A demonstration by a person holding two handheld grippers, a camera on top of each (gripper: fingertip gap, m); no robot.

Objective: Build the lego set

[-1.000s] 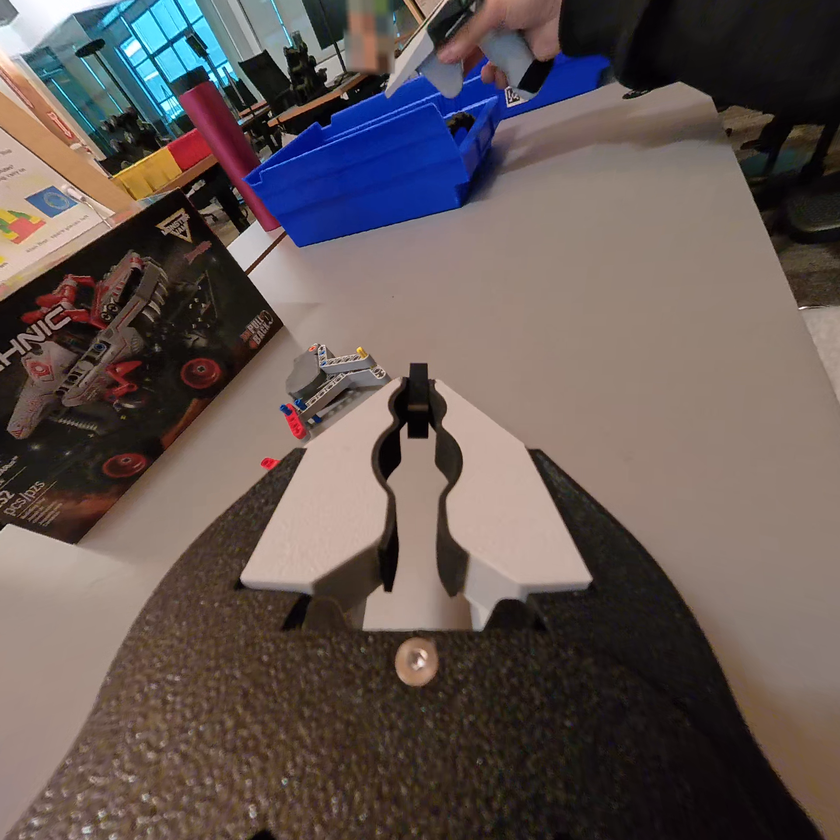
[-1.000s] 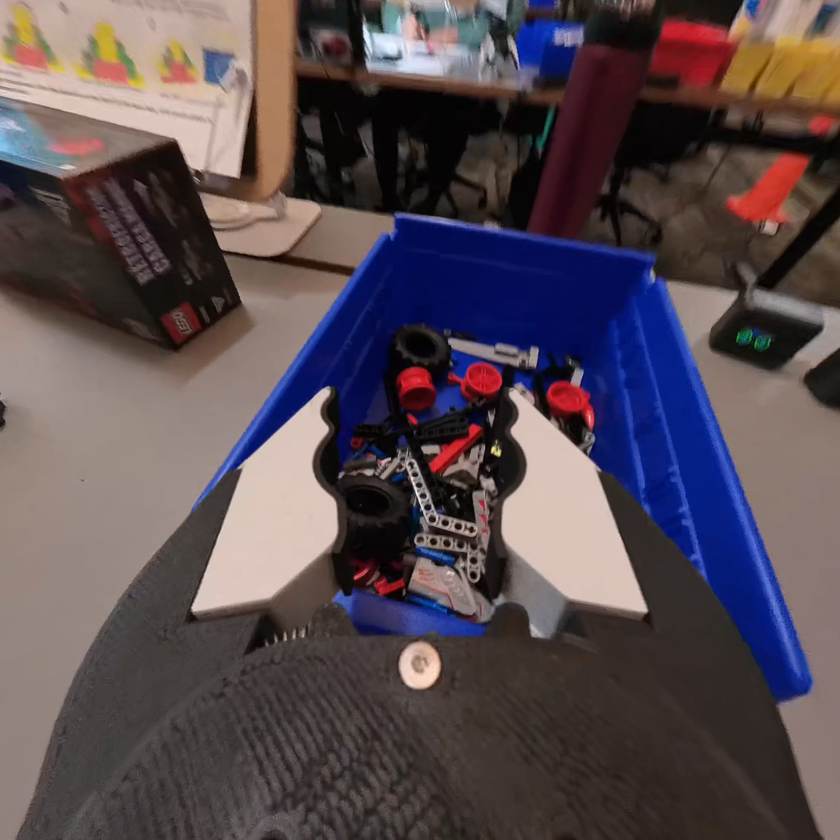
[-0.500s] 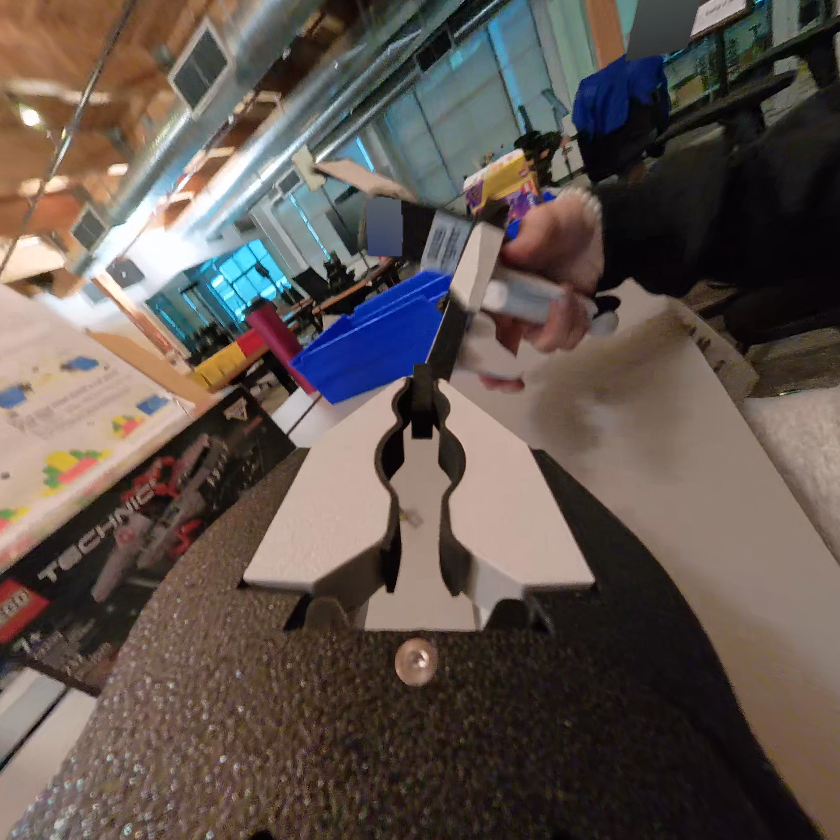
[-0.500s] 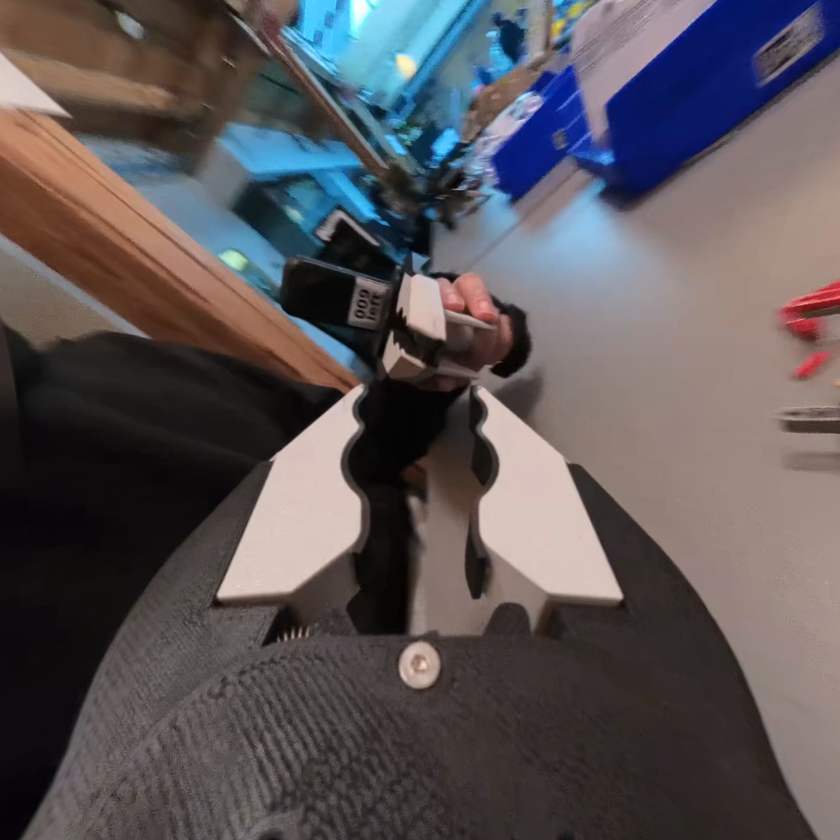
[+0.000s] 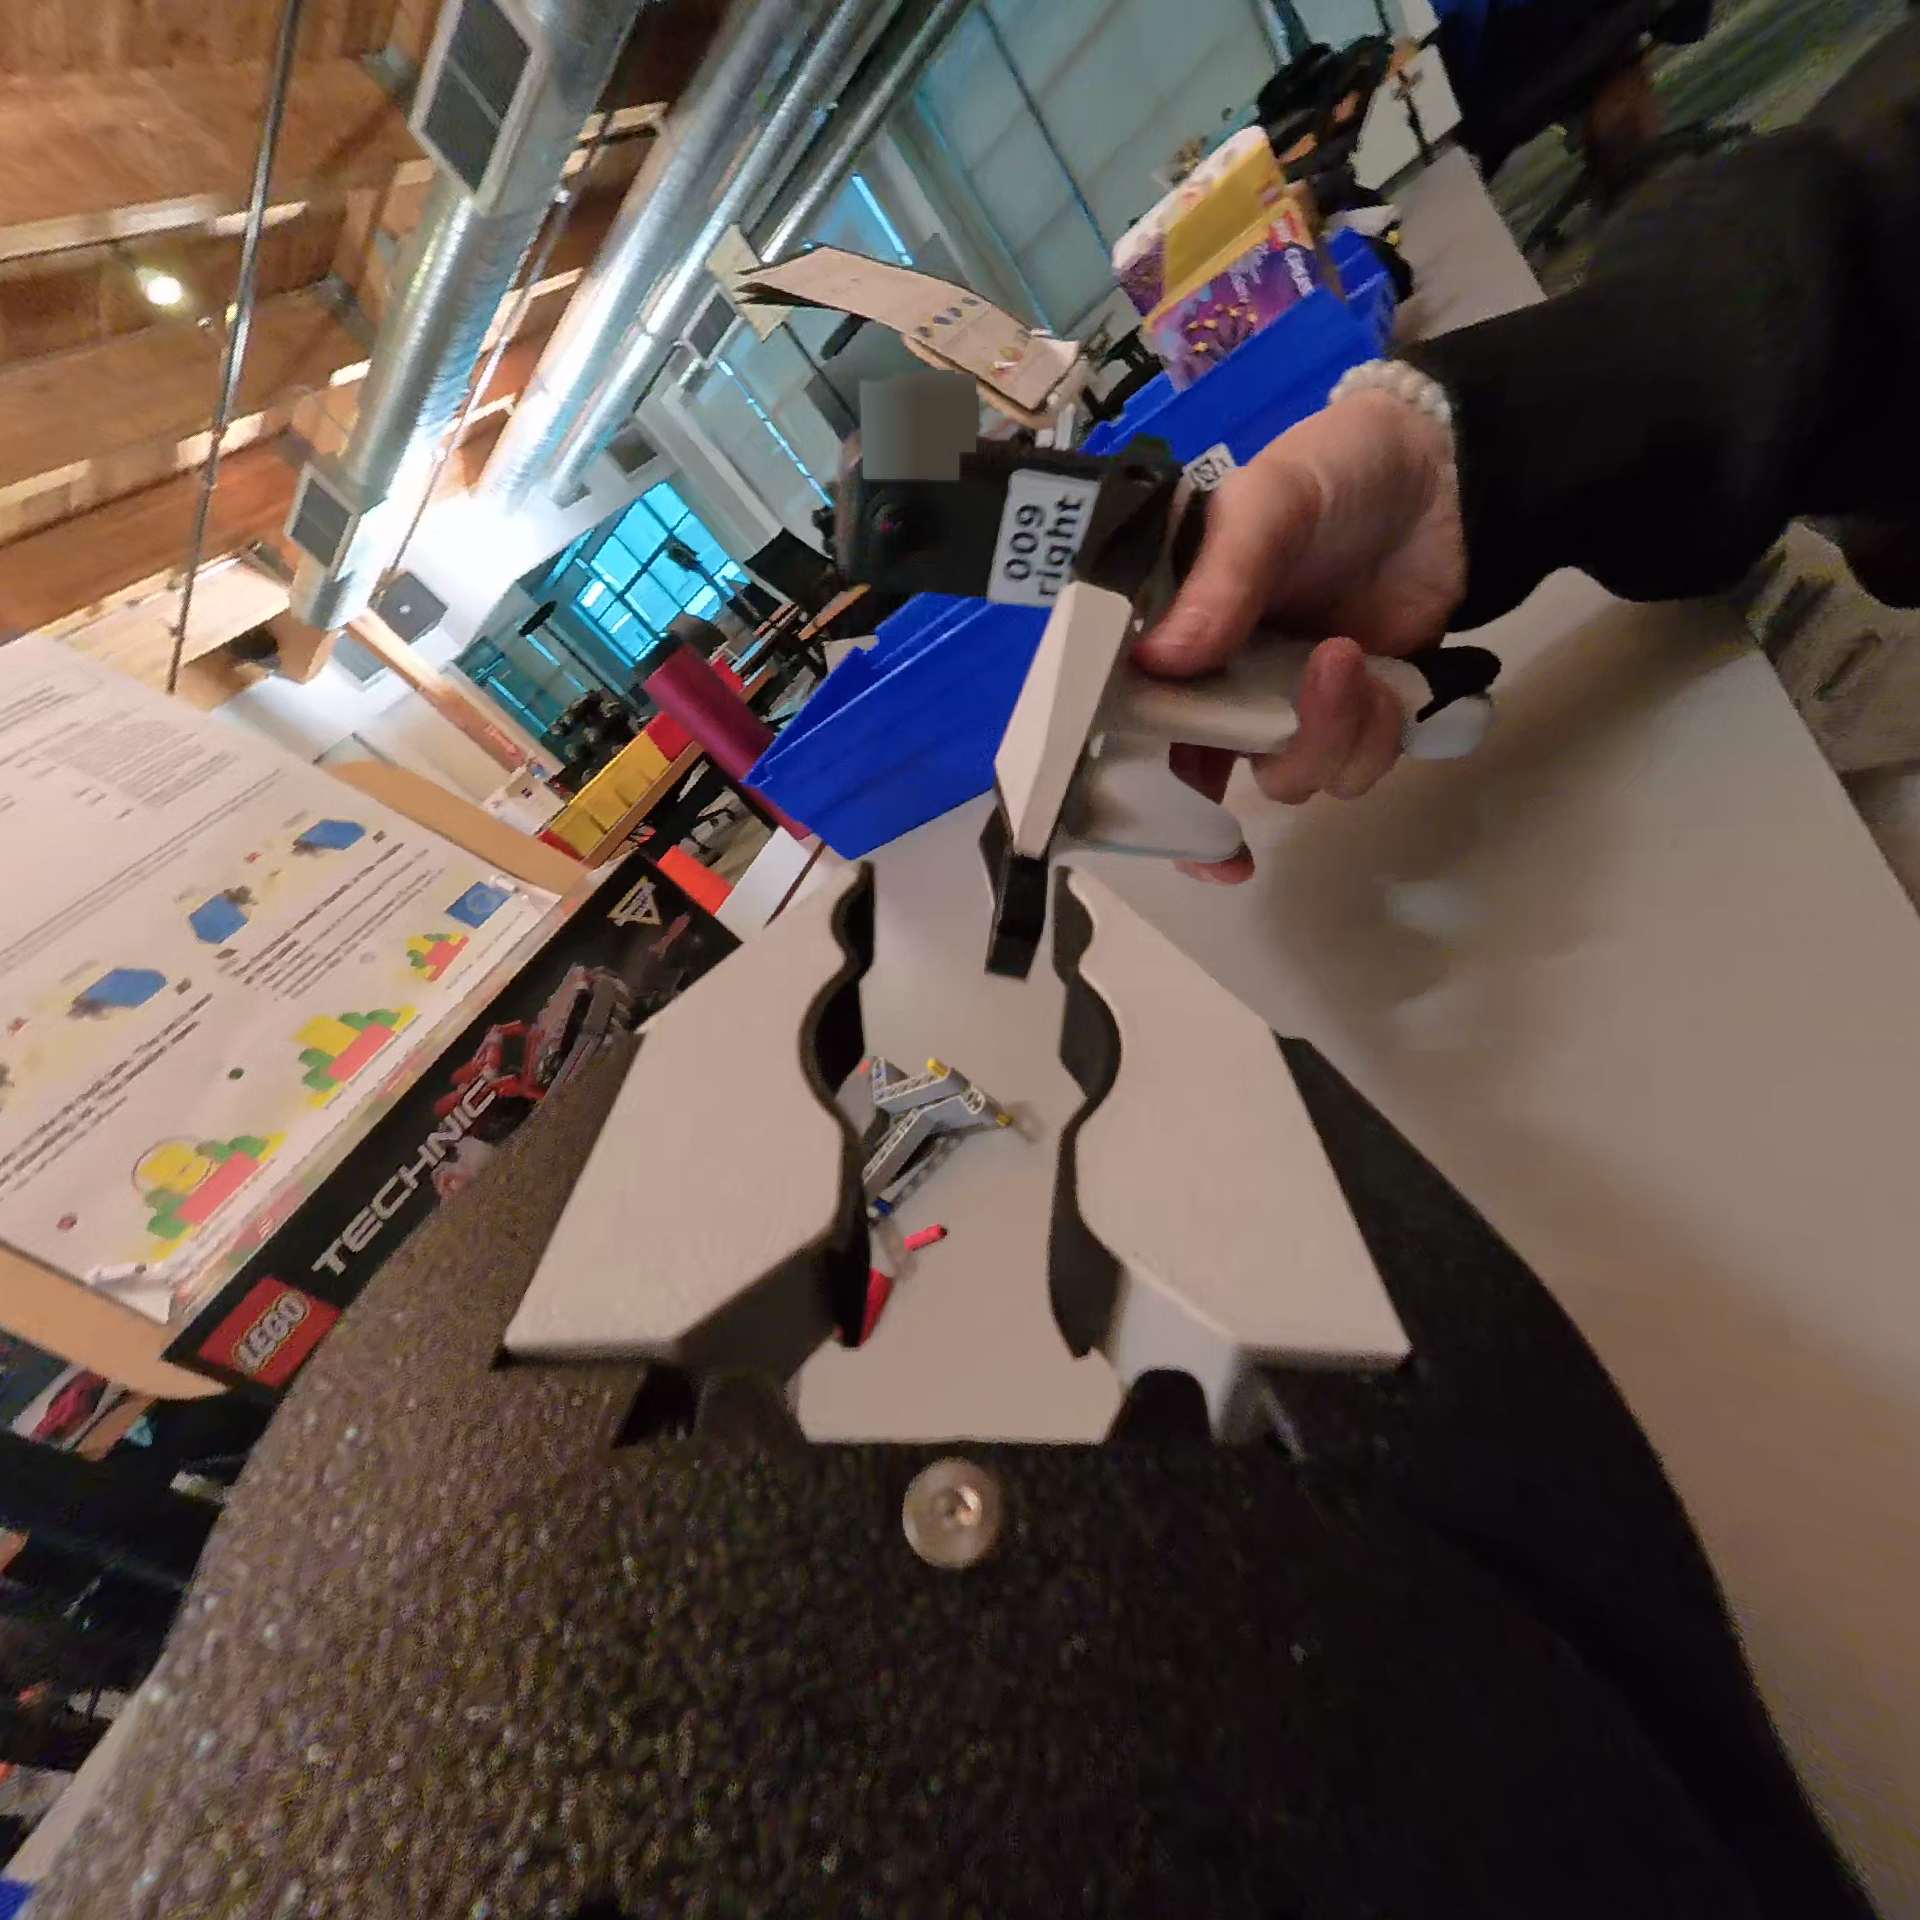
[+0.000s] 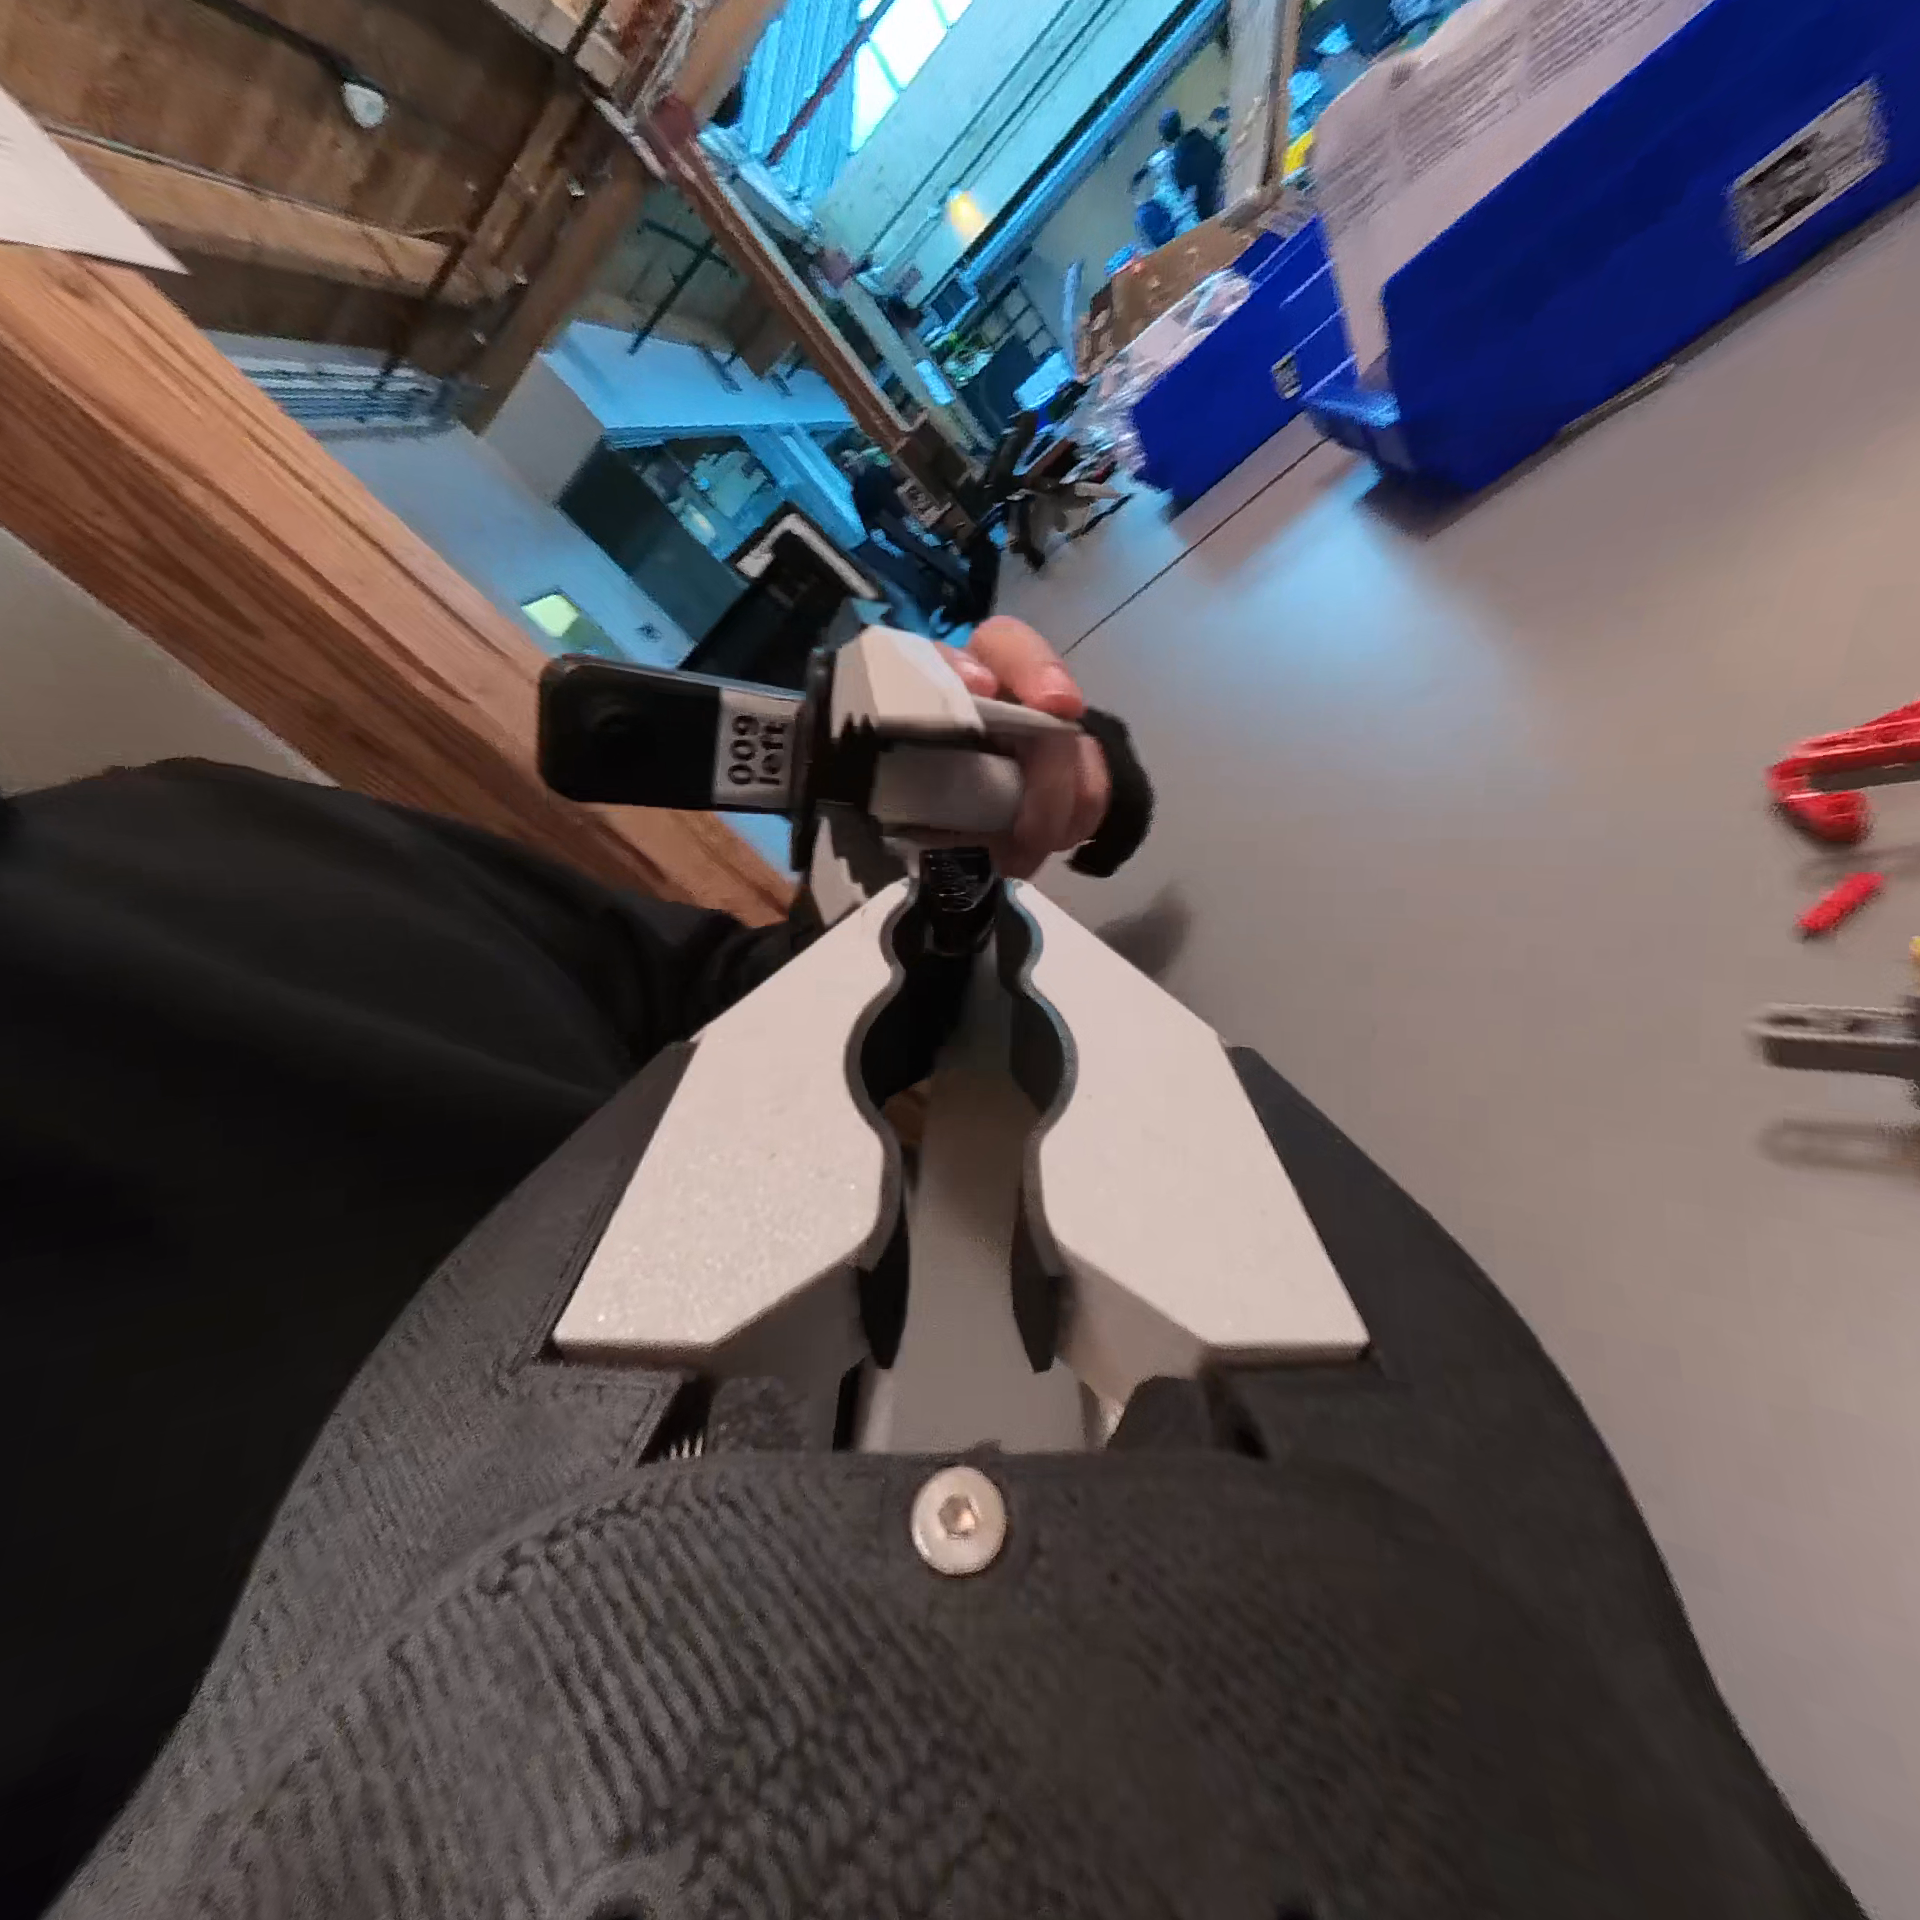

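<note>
Gripping black piece (image 6: 940, 940), right tool (image 6: 951, 899); left tool (image 5: 966, 894) wide; lego box (image 5: 436, 1132) left-view only.

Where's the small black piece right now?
In the left wrist view the black piece sits clamped at the right gripper tips, held in the air between the open left gripper fingers, above the table.

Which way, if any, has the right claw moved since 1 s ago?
Yes. The right claw has left the blue bin and come nearer, up to the open left claw, shut on a black piece.
</note>
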